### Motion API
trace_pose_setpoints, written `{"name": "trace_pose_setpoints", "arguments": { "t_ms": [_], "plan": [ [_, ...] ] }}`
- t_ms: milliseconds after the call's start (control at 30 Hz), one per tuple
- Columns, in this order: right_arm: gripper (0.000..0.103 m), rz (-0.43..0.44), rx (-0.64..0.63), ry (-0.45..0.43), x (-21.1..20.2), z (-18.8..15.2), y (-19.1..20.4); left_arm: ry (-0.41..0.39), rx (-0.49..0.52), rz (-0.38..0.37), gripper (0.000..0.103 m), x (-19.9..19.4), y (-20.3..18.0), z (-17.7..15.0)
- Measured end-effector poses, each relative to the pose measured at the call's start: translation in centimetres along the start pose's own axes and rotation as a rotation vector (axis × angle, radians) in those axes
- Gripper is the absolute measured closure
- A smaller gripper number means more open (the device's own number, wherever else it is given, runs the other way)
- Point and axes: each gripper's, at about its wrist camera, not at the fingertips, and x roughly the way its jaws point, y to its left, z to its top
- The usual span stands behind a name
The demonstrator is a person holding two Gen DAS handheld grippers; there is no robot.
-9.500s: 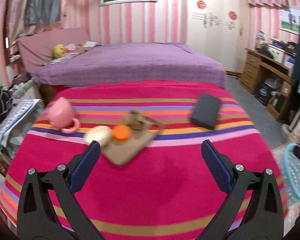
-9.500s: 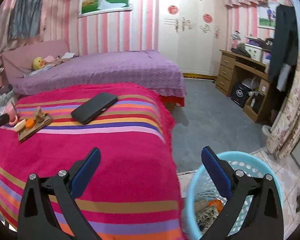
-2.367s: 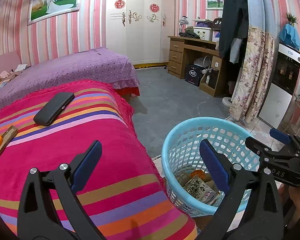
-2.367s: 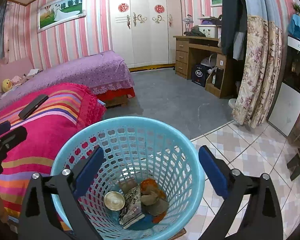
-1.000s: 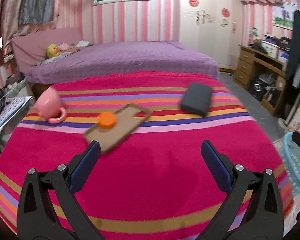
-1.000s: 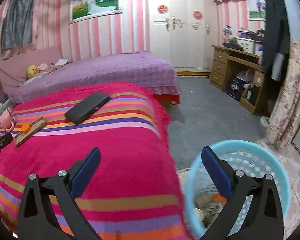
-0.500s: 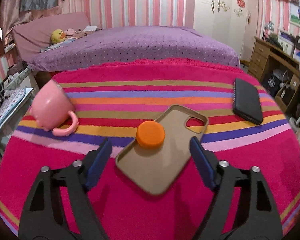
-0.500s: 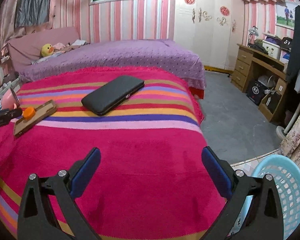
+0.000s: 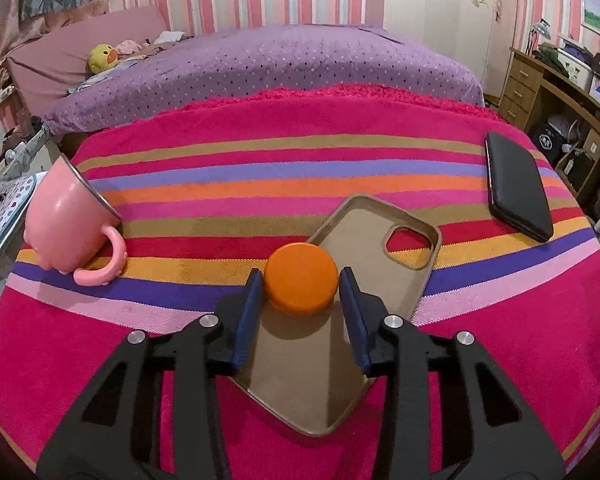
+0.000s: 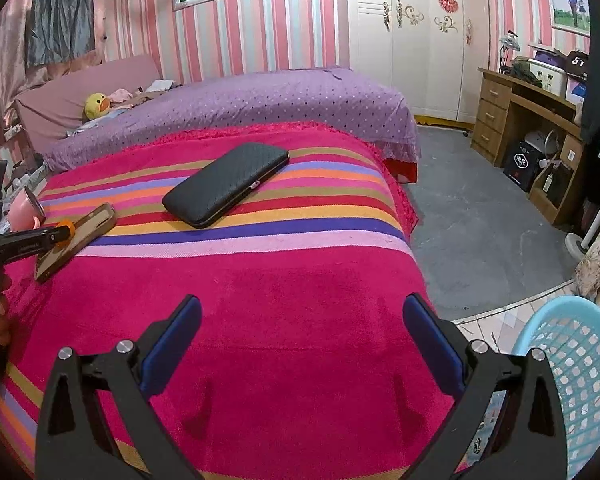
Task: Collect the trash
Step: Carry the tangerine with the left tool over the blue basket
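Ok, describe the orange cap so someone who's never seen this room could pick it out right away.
Find the striped blanket covering the near bed. Near its left side lies a tan phone case, open side up, and the orange cap sits on it, between the left gripper fingers. It is the only round, orange thing there; the pink mug and black wallet lie apart.

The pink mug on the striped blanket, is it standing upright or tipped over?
Tipped over. The pink mug lies on its side on the striped blanket, handle touching the cloth and metal rim pointing up and away.
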Motion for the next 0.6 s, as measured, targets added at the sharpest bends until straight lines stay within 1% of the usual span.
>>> {"name": "trace_pose_setpoints", "arguments": {
  "t_ms": [133,300,433,500,600],
  "plan": [
    [0.005,-0.016,-0.003,-0.018,-1.1,-0.1,-0.9,-0.033,-0.021,0.008,0.065,-1.9,-0.3,-0.2],
    [0.005,-0.041,0.03,-0.049,-3.1,-0.1,-3.5,-0.104,0.013,-0.016,0.065,-6.3,-4.1,-0.9],
    [0.005,-0.064,0.046,-0.078,-5.1,-0.2,-5.9,-0.146,0.033,-0.072,0.065,-9.6,-8.8,-2.0],
    [0.005,-0.079,0.044,-0.089,-6.2,-0.3,-7.1,-0.162,0.06,-0.121,0.065,-11.2,-12.3,-2.7],
    [0.005,-0.124,0.054,-0.101,-8.0,-0.8,-9.7,-0.172,0.106,-0.186,0.065,-12.7,-17.1,-3.5]
  ]
}}
